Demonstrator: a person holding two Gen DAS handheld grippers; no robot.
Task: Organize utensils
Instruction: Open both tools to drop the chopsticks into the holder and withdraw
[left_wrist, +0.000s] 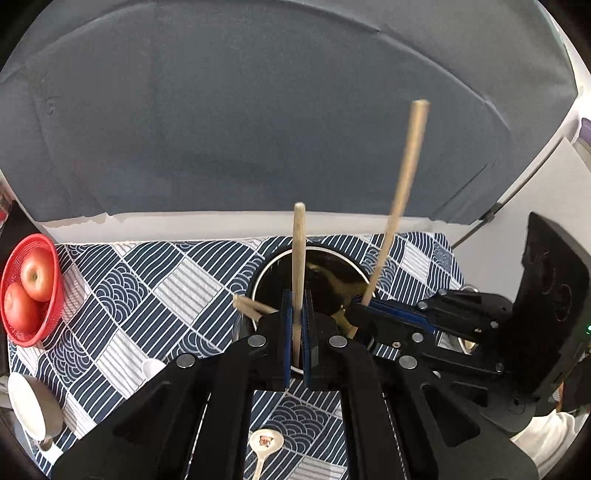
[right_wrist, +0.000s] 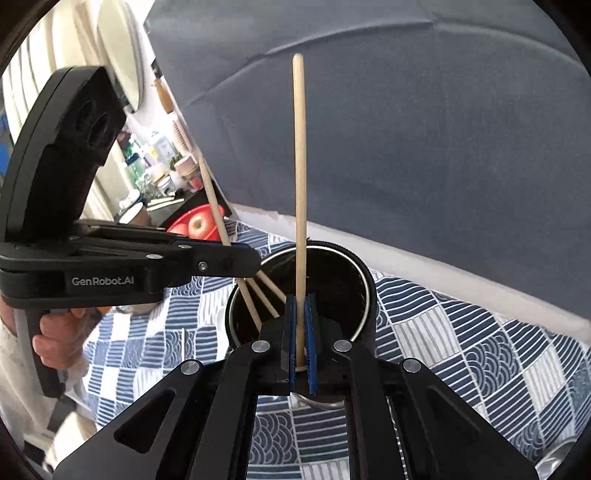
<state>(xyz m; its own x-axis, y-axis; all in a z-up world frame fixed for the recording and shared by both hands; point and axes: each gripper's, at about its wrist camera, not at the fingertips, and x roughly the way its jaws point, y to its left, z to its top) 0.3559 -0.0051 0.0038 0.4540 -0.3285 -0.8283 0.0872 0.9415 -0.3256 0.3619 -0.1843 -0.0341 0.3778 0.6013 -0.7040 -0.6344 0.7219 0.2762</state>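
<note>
A black round utensil holder (left_wrist: 354, 273) (right_wrist: 365, 291) stands on the patterned cloth. My left gripper (left_wrist: 297, 325) is shut on a wooden chopstick (left_wrist: 298, 258), held upright over the holder's near rim. My right gripper (right_wrist: 300, 328) is shut on another wooden chopstick (right_wrist: 300, 184), upright over the holder's opening. In the left wrist view the right gripper (left_wrist: 360, 314) comes in from the right with its chopstick (left_wrist: 402, 192) tilted. In the right wrist view the left gripper (right_wrist: 247, 258) comes in from the left with its chopstick (right_wrist: 214, 199). Two more chopsticks (right_wrist: 267, 290) lean inside the holder.
A red basket (left_wrist: 51, 258) with two apples sits at the far left. A white ceramic spoon (left_wrist: 264, 443) lies near the front edge of the cloth (left_wrist: 155, 280). A white bowl (left_wrist: 26, 406) and a metal spoon lie at the left front. A grey backdrop hangs behind the table.
</note>
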